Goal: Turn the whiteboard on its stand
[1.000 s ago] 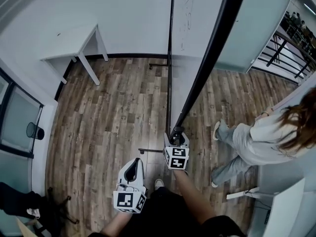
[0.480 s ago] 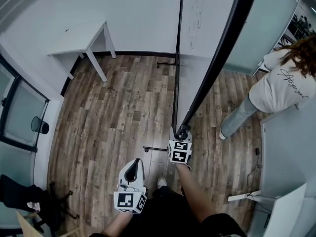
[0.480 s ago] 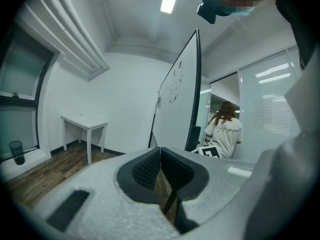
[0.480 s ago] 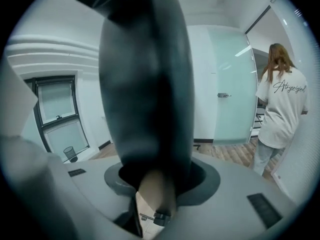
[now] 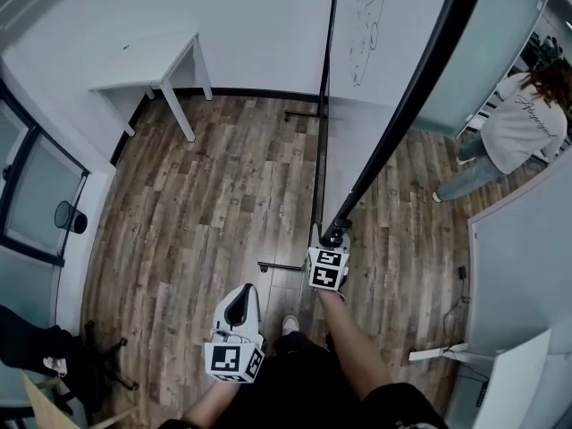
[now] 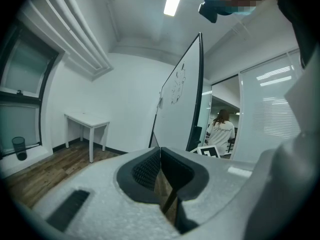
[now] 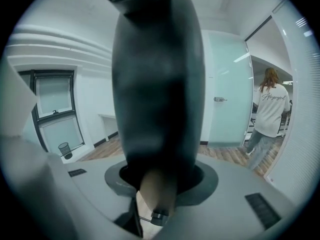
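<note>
Gripping seems done, we judge: right gripper [image 5: 332,237] jaws have just been closing and now pinch the whiteboard [image 5: 371,34] by its dark frame [image 5: 402,123], which runs toward 1 o'clock. At 7 o'clock, left gripper [image 5: 238,311] is closed and empty. The turn itself is still to do.

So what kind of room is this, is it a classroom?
Probably an office or meeting room, though I can't be sure it isn't a classroom. There is a tall white whiteboard with a black frame, a small white table, and a frosted glass door.
</note>
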Action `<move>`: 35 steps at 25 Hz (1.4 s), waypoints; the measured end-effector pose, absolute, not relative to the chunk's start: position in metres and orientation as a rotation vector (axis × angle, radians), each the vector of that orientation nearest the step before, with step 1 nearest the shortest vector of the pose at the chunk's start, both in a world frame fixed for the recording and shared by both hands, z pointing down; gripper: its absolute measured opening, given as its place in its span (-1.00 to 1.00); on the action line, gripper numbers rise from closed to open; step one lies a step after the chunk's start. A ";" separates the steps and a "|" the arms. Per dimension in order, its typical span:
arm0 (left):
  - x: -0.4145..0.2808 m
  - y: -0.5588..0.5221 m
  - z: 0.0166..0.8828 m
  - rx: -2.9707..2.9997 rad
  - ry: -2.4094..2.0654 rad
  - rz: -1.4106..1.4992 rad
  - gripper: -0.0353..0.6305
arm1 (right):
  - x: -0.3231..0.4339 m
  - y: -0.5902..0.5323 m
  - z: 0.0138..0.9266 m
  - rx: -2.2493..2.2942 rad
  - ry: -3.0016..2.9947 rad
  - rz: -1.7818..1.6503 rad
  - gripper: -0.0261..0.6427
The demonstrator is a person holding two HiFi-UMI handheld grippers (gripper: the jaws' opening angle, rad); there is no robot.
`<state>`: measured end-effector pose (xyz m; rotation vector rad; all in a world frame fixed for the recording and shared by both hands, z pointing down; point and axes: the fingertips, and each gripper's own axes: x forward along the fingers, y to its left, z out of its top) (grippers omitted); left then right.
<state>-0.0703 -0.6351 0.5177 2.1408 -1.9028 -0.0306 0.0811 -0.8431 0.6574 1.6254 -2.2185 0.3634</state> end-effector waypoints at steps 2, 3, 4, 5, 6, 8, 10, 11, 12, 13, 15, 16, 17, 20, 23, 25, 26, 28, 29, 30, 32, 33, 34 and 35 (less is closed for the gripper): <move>-0.072 -0.626 0.517 2.150 -1.900 -0.032 -0.84 | 0.082 -0.834 0.658 1.622 -2.216 0.359 -0.46; -0.072 -0.621 0.517 2.158 -1.897 -0.031 -0.84 | 0.083 -0.828 0.659 1.622 -2.214 0.357 -0.46; -0.072 -0.616 0.516 2.165 -1.894 -0.032 -0.84 | 0.084 -0.822 0.659 1.622 -2.212 0.355 -0.46; -0.073 -0.610 0.516 2.170 -1.891 -0.033 -0.84 | 0.084 -0.815 0.659 1.622 -2.210 0.352 -0.46; -0.074 -0.604 0.516 2.168 -1.889 -0.036 -0.84 | 0.084 -0.809 0.659 1.623 -2.210 0.350 -0.46; -0.078 -0.593 0.516 2.160 -1.884 -0.044 -0.84 | 0.081 -0.796 0.658 1.623 -2.211 0.352 -0.46; -0.081 -0.585 0.514 2.164 -1.874 -0.050 -0.84 | 0.074 -0.786 0.658 1.617 -2.214 0.366 -0.46; -0.082 -0.581 0.513 2.168 -1.869 -0.051 -0.84 | 0.070 -0.782 0.658 1.613 -2.217 0.374 -0.46; -0.083 -0.577 0.511 2.174 -1.866 -0.052 -0.84 | 0.064 -0.777 0.658 1.610 -2.224 0.381 -0.46; -0.084 -0.572 0.509 2.180 -1.864 -0.054 -0.84 | 0.057 -0.773 0.657 1.610 -2.231 0.385 -0.46; -0.086 -0.561 0.505 2.193 -1.864 -0.060 -0.84 | 0.045 -0.762 0.656 1.615 -2.242 0.391 -0.46; -0.087 -0.555 0.503 2.198 -1.866 -0.062 -0.84 | 0.040 -0.756 0.655 1.620 -2.242 0.393 -0.46; -0.089 -0.549 0.502 2.202 -1.869 -0.064 -0.84 | 0.037 -0.751 0.655 1.626 -2.240 0.394 -0.46; -0.099 -0.529 0.500 2.197 -1.880 -0.070 -0.84 | 0.027 -0.739 0.658 1.636 -2.234 0.399 -0.46; -0.113 -0.511 0.498 2.190 -1.899 -0.078 -0.84 | 0.018 -0.728 0.659 1.638 -2.231 0.406 -0.46; -0.125 -0.499 0.497 2.188 -1.906 -0.084 -0.84 | 0.011 -0.720 0.659 1.643 -2.228 0.406 -0.46; -0.130 -0.493 0.496 2.188 -1.910 -0.087 -0.84 | 0.007 -0.714 0.659 1.644 -2.226 0.406 -0.46; -0.137 -0.480 0.494 2.184 -1.915 -0.091 -0.84 | 0.002 -0.703 0.658 1.642 -2.222 0.408 -0.46; -0.138 -0.473 0.493 2.187 -1.916 -0.091 -0.84 | 0.001 -0.696 0.659 1.640 -2.222 0.411 -0.46; -0.139 -0.467 0.493 2.190 -1.916 -0.091 -0.84 | 0.000 -0.689 0.659 1.639 -2.224 0.412 -0.46; -0.140 -0.453 0.492 2.191 -1.917 -0.095 -0.84 | -0.003 -0.676 0.660 1.643 -2.231 0.411 -0.46; -0.142 -0.446 0.491 2.192 -1.917 -0.098 -0.84 | -0.004 -0.669 0.661 1.645 -2.234 0.411 -0.46; -0.143 -0.439 0.490 2.192 -1.920 -0.102 -0.84 | -0.005 -0.661 0.661 1.646 -2.237 0.411 -0.46; -0.146 -0.432 0.489 2.188 -1.927 -0.108 -0.84 | -0.006 -0.654 0.660 1.647 -2.238 0.412 -0.46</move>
